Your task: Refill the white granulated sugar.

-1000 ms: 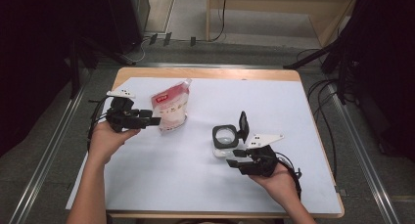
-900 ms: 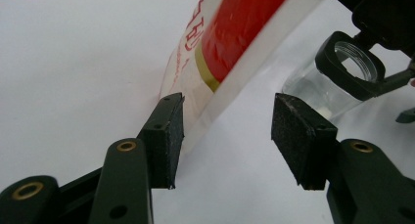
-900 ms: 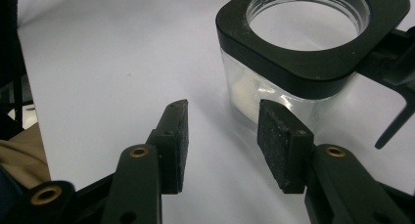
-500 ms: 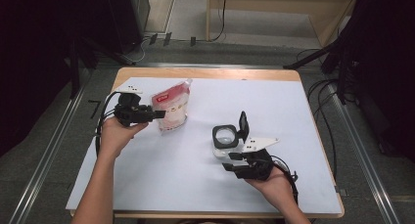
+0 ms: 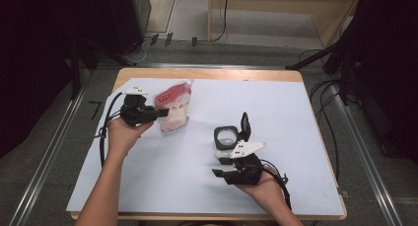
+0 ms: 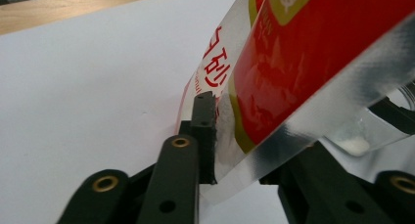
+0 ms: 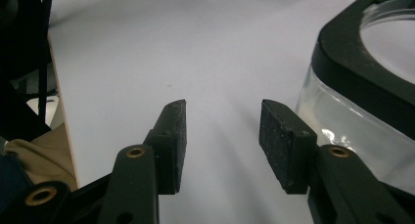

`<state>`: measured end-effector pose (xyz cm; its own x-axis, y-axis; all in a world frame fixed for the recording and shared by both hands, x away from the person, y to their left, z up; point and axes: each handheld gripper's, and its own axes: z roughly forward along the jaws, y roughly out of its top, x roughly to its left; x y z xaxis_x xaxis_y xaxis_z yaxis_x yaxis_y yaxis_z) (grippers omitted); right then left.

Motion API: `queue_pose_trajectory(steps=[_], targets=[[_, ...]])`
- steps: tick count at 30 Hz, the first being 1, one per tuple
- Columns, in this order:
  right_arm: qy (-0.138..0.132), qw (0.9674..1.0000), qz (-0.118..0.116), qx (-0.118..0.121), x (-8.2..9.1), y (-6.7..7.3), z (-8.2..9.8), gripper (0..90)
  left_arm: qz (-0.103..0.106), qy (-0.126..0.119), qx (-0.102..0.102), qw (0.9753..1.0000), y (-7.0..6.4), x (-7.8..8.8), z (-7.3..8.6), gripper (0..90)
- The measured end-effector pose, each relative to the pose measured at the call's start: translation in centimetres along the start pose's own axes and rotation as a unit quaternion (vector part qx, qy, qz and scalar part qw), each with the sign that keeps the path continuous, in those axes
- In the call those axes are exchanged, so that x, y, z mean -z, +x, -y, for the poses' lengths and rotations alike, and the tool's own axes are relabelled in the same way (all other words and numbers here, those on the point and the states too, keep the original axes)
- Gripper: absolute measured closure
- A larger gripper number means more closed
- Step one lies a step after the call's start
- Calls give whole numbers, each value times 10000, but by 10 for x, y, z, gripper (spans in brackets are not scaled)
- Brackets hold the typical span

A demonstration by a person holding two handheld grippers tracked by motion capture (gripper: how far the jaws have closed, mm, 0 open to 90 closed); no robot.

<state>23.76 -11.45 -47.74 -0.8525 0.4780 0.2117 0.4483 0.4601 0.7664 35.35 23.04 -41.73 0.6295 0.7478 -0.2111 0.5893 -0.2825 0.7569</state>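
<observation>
Nearest you, in the lower right of the high view, your right gripper [image 5: 231, 159] lies low over the table [image 5: 296, 112], its fingers [image 7: 171, 145] parted to a middling gap with only white sheet between them. In the right gripper view the clear container [image 7: 362, 101] with its black square rim stands just beside the right-hand finger, outside the gap; whether they touch you cannot tell. From above, the container [image 5: 226, 137] sits at centre frame with its black lid [image 5: 244, 126] hinged up at its right side.

Farther off, at left centre, your left gripper [image 5: 160, 112] points toward the right of the frame at the red and clear pouch [image 5: 173, 107]. The pouch's long axis runs from lower centre up toward the upper right, its red top end leaning toward the far edge. In the left gripper view the fingers [image 6: 203, 131] have just been closing, and the pouch's silvery side seam [image 6: 313, 116] lies between them, the left pad pressed on it.

The table is wood under a white sheet, on a grey floor, with dark stands and cables beyond.
</observation>
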Motion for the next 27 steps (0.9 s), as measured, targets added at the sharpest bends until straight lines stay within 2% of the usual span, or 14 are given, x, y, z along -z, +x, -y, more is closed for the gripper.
queue_pose_trajectory(steps=[2, 4, 5, 6, 10, 15, 17, 21, 22, 27], targets=[[9, 10000, -15, 31, -2, 2, -1, 538, -57, -6, -83, 9999, -1, 0, 1, 811], [8, 10000, -38, 37, -4, 3, -1, 538, -54, 42, -7, 10000, -2, -1, 0, 846], [14, 10000, -38, 34, -5, 3, -1, 538, -42, 66, 12, 10000, -1, -1, 0, 899], [-4, 10000, -39, 50, -7, 4, -3, 540, 5, 44, 127, 9999, 0, -2, 0, 900], [-19, 10000, -17, 33, -8, 4, -7, 562, 32, 59, 260, 9996, 2, -1, -1, 900], [-147, 9999, 29, 2, -5, 4, -12, 579, 74, 25, 310, 9995, 1, 1, -3, 900], [-174, 9998, 17, 2, -4, 4, -14, 581, 249, 61, 316, 9992, 0, 3, -5, 900], [-202, 9998, -11, 29, -5, 5, -21, 583, 433, 85, 439, 9981, -3, 10, -8, 900], [-188, 9998, -1, 56, -6, 6, -23, 583, 453, 141, 411, 9980, -4, 11, -9, 900], [-179, 9998, 21, 67, -12, 7, -32, 591, 631, 86, 307, 9975, -15, 18, -15, 900]])
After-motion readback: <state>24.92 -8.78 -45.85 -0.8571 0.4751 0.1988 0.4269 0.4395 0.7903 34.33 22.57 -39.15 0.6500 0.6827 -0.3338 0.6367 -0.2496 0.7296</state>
